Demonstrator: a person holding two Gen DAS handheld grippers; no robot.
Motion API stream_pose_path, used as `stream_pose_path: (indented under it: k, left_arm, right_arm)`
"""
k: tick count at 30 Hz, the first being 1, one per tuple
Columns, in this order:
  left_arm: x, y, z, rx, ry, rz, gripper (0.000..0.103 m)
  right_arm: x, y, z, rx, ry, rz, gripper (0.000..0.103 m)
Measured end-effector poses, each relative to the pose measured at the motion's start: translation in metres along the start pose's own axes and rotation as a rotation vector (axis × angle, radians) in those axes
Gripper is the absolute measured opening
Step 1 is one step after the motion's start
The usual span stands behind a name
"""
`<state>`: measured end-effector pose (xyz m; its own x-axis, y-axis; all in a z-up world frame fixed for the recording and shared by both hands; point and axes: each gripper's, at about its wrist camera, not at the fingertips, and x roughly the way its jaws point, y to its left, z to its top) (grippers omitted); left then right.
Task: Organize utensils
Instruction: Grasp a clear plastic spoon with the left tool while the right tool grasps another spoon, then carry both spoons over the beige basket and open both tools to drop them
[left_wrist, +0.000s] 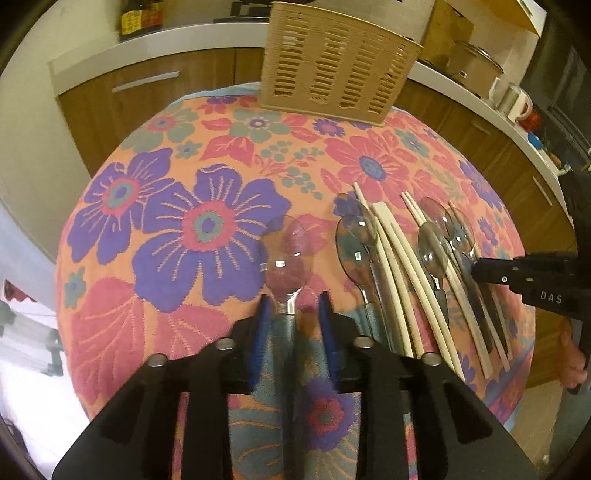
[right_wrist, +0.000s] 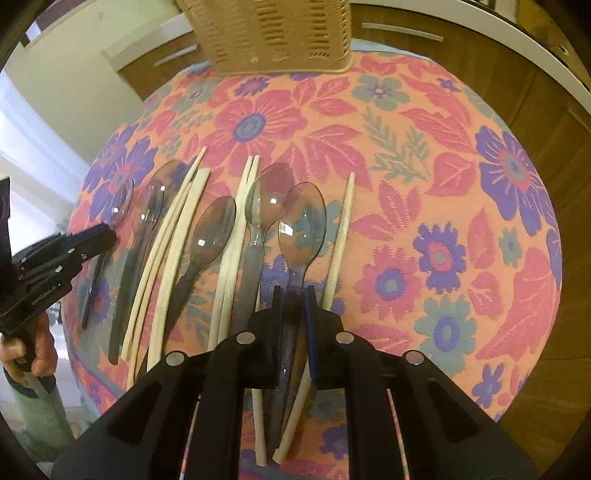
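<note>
While the left gripper stands spread astride one clear plastic spoon's neck, the right gripper pinches another spoon's handle lengthwise; the beige slotted basket waits top-centre.

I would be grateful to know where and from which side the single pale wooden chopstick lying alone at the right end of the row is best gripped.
Grip the single pale wooden chopstick around mid-shaft, coming straight down from above with the fingers across its length. It lies flat on the floral cloth, and its right side is free. The clear plastic spoon lies close on its left, so that finger has little room.
</note>
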<state>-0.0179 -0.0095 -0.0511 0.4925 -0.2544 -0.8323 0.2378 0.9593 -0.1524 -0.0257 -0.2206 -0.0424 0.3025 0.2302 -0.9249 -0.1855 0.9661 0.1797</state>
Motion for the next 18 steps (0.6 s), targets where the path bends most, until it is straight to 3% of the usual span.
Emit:
stream_pose_path:
  k: [8, 10, 11, 13, 18]
  left_arm:
    - [0.014, -0.012, 0.016, 0.109, 0.07, 0.082, 0.031]
    - [0.017, -0.018, 0.019, 0.14, 0.066, 0.121, 0.02]
    - [0.018, -0.02, 0.02, 0.151, 0.057, 0.133, 0.011]
    - [0.017, -0.022, 0.022, 0.145, 0.042, 0.11, 0.01]
    - [-0.005, -0.019, 0.047, 0.104, -0.082, 0.047, 0.01]
  right_arm:
    - [0.011, 0.004, 0.027, -0.06, 0.104, -0.007, 0.01]
    - [0.013, 0.006, 0.033, -0.072, 0.112, -0.012, 0.009]
    - [0.013, 0.006, 0.034, -0.078, 0.104, -0.016, 0.008]
    - [0.013, 0.005, 0.037, -0.073, 0.074, -0.02, 0.001]
    - [-0.011, -0.007, 0.052, -0.032, -0.068, 0.032, 0.001]
